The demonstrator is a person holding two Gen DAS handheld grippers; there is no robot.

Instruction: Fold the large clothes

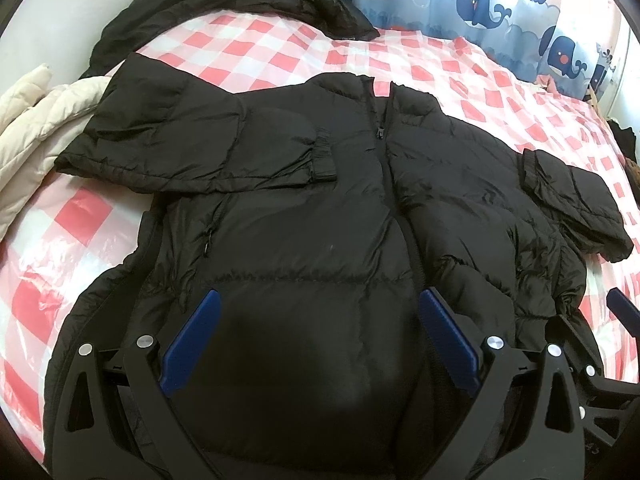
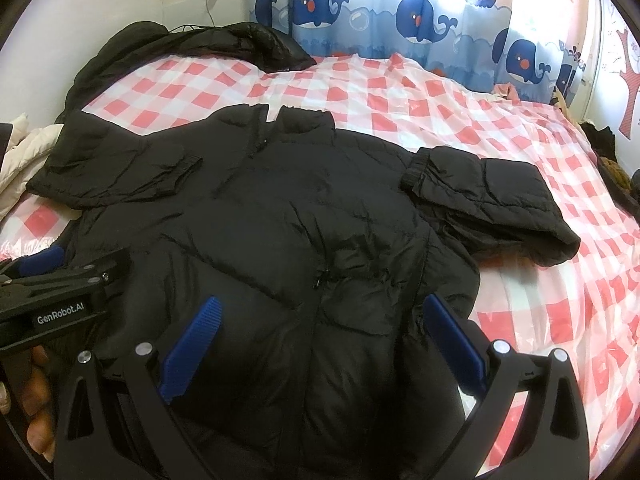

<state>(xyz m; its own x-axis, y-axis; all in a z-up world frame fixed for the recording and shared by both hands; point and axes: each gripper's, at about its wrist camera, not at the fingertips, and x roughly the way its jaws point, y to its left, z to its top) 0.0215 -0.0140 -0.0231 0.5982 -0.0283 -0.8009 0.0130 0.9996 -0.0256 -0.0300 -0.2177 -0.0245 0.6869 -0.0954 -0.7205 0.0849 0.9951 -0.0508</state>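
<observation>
One black puffer jacket lies front-up and zipped on the bed, collar toward the curtain. Both sleeves, two counted, are already turned in across the chest, probably to square the body for a lengthwise fold. Left gripper and right gripper hover over the hem end, jaws spread wide, holding nothing, seemingly placed to take the bottom edge. One other black garment and one cream quilted garment lie aside, apart from the work
</observation>
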